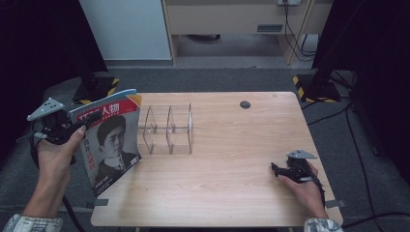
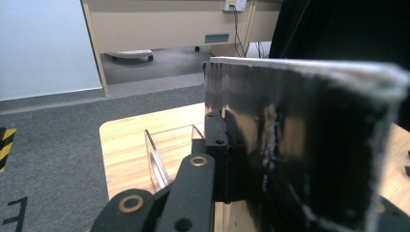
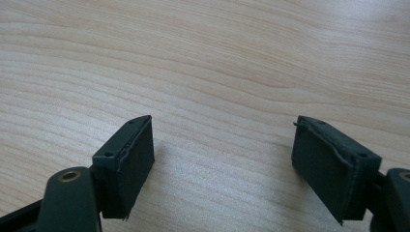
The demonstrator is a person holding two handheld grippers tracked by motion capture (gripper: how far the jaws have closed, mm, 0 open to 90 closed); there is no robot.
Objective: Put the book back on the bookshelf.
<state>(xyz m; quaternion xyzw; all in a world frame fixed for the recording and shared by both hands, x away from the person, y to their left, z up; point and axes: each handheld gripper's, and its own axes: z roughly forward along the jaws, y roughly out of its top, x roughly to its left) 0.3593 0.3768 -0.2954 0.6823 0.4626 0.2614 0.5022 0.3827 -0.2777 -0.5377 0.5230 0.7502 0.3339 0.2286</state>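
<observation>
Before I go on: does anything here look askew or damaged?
Nothing looks damaged. The magazine hangs tilted over the table's left edge, clamped in the left gripper. The clear organizer stands upright.

The left gripper (image 2: 227, 159) is clamped on a magazine (image 2: 309, 145), which stands upright and close to the lens, its dark glossy face blurred, its pale edge along the top and right. One black jaw lies against the magazine's left side. Beyond it, a clear organizer (image 2: 164, 150) sits on the wooden table (image 2: 121, 154). Grey floor (image 2: 53, 145) and a beige cabinet (image 2: 164, 24) lie behind.
</observation>
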